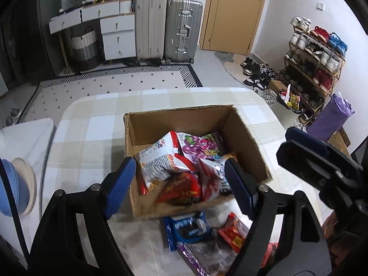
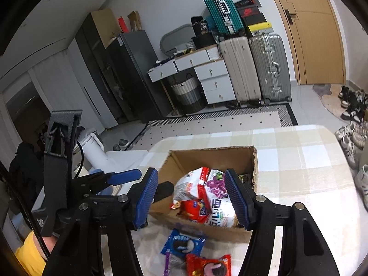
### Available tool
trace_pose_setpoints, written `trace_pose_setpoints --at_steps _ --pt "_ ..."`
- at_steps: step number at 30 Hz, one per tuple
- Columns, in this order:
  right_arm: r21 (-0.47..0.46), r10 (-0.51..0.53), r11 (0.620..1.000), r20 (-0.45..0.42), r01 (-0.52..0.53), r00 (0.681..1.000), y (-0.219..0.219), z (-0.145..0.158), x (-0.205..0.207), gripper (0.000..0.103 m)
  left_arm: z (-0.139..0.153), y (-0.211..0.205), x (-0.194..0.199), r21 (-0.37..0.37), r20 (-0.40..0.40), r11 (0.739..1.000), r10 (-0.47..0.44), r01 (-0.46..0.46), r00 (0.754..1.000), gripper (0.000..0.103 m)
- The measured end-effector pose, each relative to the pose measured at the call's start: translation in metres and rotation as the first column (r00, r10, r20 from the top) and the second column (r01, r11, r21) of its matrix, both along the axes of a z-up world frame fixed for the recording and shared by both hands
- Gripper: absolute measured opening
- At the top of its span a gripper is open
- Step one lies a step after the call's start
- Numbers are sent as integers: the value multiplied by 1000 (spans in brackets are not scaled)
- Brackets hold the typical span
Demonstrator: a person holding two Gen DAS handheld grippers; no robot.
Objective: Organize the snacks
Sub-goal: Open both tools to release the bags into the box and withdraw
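Note:
An open cardboard box (image 1: 184, 119) stands on the checked tablecloth and holds several snack bags: a white and red one (image 1: 158, 158), a purple one (image 1: 202, 147), a red one (image 1: 181, 188). It also shows in the right wrist view (image 2: 214, 158). In front of the box lie a blue Oreo pack (image 1: 188, 227) (image 2: 184, 243), a red pack (image 1: 232, 230) (image 2: 207, 264) and a purple pack (image 1: 202, 257). My left gripper (image 1: 181, 184) is open and empty above the box's near edge. My right gripper (image 2: 191, 197) is open and empty over the box's near side.
The table (image 1: 92, 124) has rounded far corners. A white side surface (image 1: 27, 138) with a blue and beige object (image 1: 16, 184) stands at the left. Suitcases (image 1: 165, 27), drawers (image 1: 115, 34), a door and a shoe rack (image 1: 315, 69) stand beyond.

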State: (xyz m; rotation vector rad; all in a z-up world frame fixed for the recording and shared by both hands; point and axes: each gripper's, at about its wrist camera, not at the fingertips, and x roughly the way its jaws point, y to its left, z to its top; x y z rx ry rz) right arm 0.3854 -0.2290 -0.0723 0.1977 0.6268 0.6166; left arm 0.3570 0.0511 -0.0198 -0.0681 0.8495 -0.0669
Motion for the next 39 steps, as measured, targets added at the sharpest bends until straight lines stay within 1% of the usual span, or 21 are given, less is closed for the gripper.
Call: trace_pose_setpoints --at_steps 2,5,9,15,18,22,24,26,28,30,33,35,36,37,39 --pt "5 3 1000 15 -3 1000 -2 9 -12 62 10 -4 -16 -2 17 1000 2 -2 1000 78" --pt "15 10 1000 42 -11 999 -6 23 -33 62 24 -9 -44 -27 40 1000 1 0 999 78" --pt "18 24 1000 73 -25 997 -8 40 -61 62 43 -17 -79 -24 72 1000 2 0 997 78" --pt "21 41 999 150 -44 988 -13 71 -112 62 76 -26 -134 -30 121 1000 -2 6 993 79" --pt "21 49 998 184 -53 982 -16 85 -136 63 95 -33 -164 -19 154 1000 -4 7 988 81" --pt "18 50 998 232 -56 972 -21 93 -170 63 116 -41 -204 -18 203 1000 -1 5 979 82" --pt "14 43 999 254 -48 966 -25 91 -184 63 123 -41 -223 -33 220 999 5 2 975 84" --pt "26 26 999 262 -34 965 -32 83 -198 63 126 -40 -242 -44 241 999 11 0 970 85" --pt "43 16 999 255 -28 967 -38 72 -209 63 126 -43 -260 -33 258 999 7 2 966 85" --pt "64 6 998 242 -22 970 -45 60 -221 63 123 -48 -279 -5 270 1000 7 -6 963 86" --pt "75 -27 997 236 9 971 -56 42 -236 63 111 -50 -299 -7 262 1000 12 -10 965 86" --pt "70 -47 997 230 32 972 -59 30 -243 63 98 -46 -306 -42 244 999 32 -22 969 86" --pt "72 -56 997 225 41 973 -62 23 -249 65 93 -43 -311 -65 241 998 40 -25 970 86" --pt "72 -57 997 218 42 974 -63 16 -251 69 86 -42 -314 -77 237 996 53 -35 970 86" --pt "49 -41 998 204 32 978 -64 -1 -256 70 72 -41 -318 -81 236 996 65 -47 970 86"
